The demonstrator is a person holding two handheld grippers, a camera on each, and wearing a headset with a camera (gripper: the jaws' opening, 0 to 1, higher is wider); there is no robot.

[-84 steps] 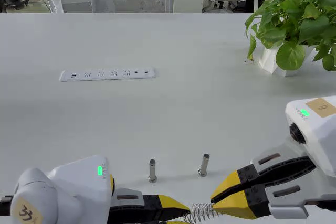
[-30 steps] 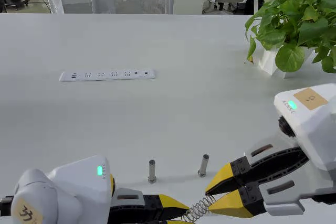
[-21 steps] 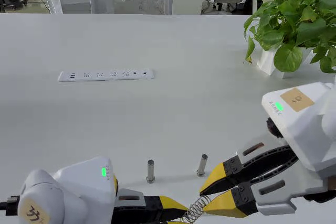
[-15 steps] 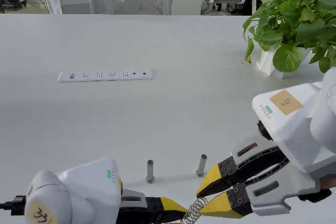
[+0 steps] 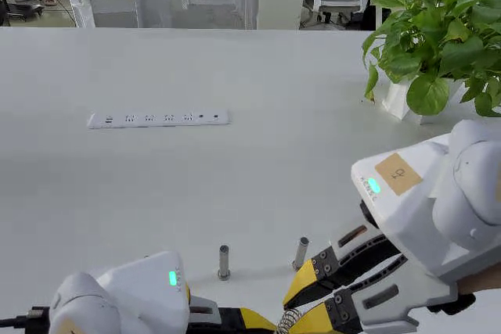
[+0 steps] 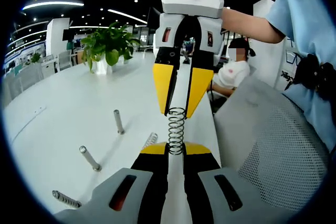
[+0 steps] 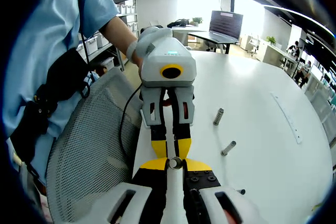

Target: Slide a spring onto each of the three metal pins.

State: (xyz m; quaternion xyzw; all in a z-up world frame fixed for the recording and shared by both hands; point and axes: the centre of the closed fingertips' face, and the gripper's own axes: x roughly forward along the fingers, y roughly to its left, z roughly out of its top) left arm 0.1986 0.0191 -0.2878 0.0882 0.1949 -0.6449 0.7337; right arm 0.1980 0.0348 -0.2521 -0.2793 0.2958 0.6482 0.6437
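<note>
The left claw (image 6: 176, 149) is clamped shut on one end of a spring (image 6: 176, 128). The right claw (image 7: 175, 163) faces it tip to tip and pinches the other end, so the spring spans the short gap between them. Just beyond the right claw's tips stands a bare pin (image 5: 300, 253). A second pin (image 5: 224, 261), also bare, stands beyond the left claw. A third pin (image 6: 65, 199), farther off to the left claw's side, looks already wrapped in coils. A loose spring (image 6: 150, 140) lies on the table (image 5: 258, 162) beside the left claw.

The step in hand is probably readying this spring for the nearest bare pin. One claw must let go to free an open end. The other should grip lightly, close to that end, so the coils neither crush nor flop. Bring the spring's axis in line with the pin and lower it straight. A sideways nudge could tip the pin, since I cannot tell whether the pins are fixed.
</note>
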